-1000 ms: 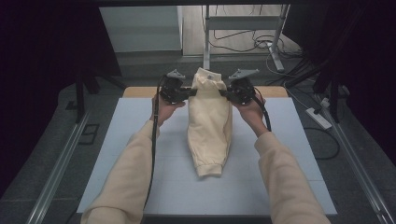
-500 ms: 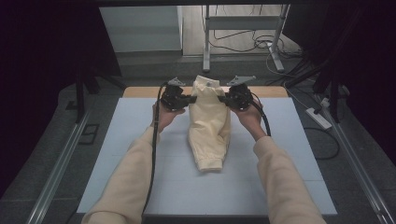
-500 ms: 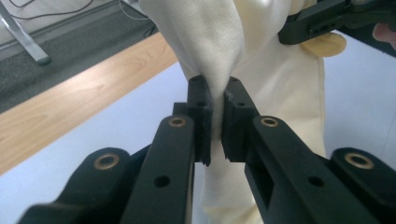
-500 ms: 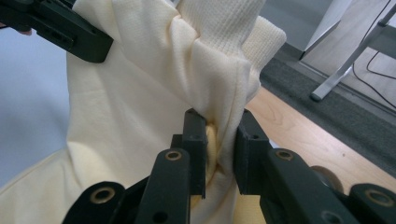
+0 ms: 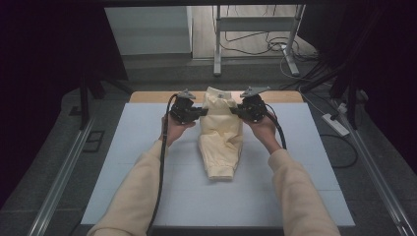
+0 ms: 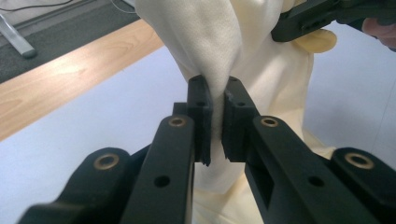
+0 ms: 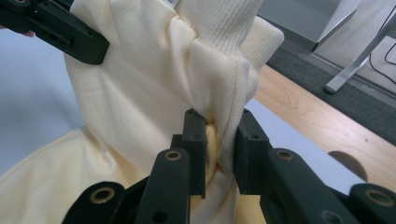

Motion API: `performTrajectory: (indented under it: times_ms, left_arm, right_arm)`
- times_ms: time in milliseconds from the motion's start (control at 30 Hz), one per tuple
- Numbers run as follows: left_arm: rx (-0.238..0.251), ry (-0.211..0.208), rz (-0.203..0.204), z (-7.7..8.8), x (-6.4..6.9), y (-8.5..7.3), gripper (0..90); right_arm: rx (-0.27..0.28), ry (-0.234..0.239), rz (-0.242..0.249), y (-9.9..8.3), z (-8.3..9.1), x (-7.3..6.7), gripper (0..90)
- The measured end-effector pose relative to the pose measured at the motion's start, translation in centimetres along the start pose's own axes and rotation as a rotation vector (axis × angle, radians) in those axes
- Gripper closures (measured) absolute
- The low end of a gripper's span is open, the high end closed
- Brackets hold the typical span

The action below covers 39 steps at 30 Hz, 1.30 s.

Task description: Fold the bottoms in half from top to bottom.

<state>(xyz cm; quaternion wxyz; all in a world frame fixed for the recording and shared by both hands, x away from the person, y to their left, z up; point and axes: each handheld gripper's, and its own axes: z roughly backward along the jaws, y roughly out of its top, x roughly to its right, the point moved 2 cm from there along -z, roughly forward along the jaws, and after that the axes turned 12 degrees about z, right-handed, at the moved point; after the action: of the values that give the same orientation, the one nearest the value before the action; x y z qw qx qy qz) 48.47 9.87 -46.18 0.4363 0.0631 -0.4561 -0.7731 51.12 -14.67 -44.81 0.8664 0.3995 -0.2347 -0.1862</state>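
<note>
Left gripper [image 5: 202,111] and right gripper [image 5: 235,110] clamped on cream knitted garment [image 5: 221,140], spreading it near white table's [image 5: 123,162] far edge for laying flat.

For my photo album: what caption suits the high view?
Left gripper and right gripper pinch a cream garment above the white table.

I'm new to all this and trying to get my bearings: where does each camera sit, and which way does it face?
High view: above the person's side, looking forward and down on the table; both sleeves and hands show.
Left gripper view: rides the left gripper, looking along its jaws clamped on the cream garment.
Right gripper view: rides the right gripper, jaws pinching bunched cloth.
Shared: each gripper view also catches the other gripper's jaw on the garment.
</note>
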Motion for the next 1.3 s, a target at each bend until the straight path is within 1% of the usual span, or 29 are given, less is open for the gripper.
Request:
performTrajectory:
  times_ms: [267,400,600,900,1100,1300]
  left_arm:
    - [-0.011,-0.005,-0.002,0.0,0.3,-0.7,82.8]
    - [-0.016,-0.009,-0.014,0.2,0.6,-1.1,82.8]
    - [-0.024,-0.024,-0.004,0.0,0.6,-1.7,82.8]
    - [-0.033,-0.035,0.005,-0.2,0.6,-2.6,82.8]
    - [-0.036,-0.043,-0.003,-0.1,0.7,-3.0,82.7]
    - [-0.036,-0.055,-0.014,0.2,1.1,-3.5,82.7]
  right_arm:
    - [0.003,0.019,-0.016,-0.6,0.3,-0.7,76.4]
    - [0.005,0.031,-0.018,-0.9,0.4,-0.9,76.4]
    - [0.004,0.054,-0.019,-1.4,0.6,-1.2,76.4]
    - [-0.008,0.066,-0.018,-2.1,0.5,-1.9,76.4]
    - [-0.005,0.073,-0.019,-2.3,0.7,-2.2,76.3]
    - [-0.002,0.077,-0.004,-2.3,1.1,-2.6,76.4]
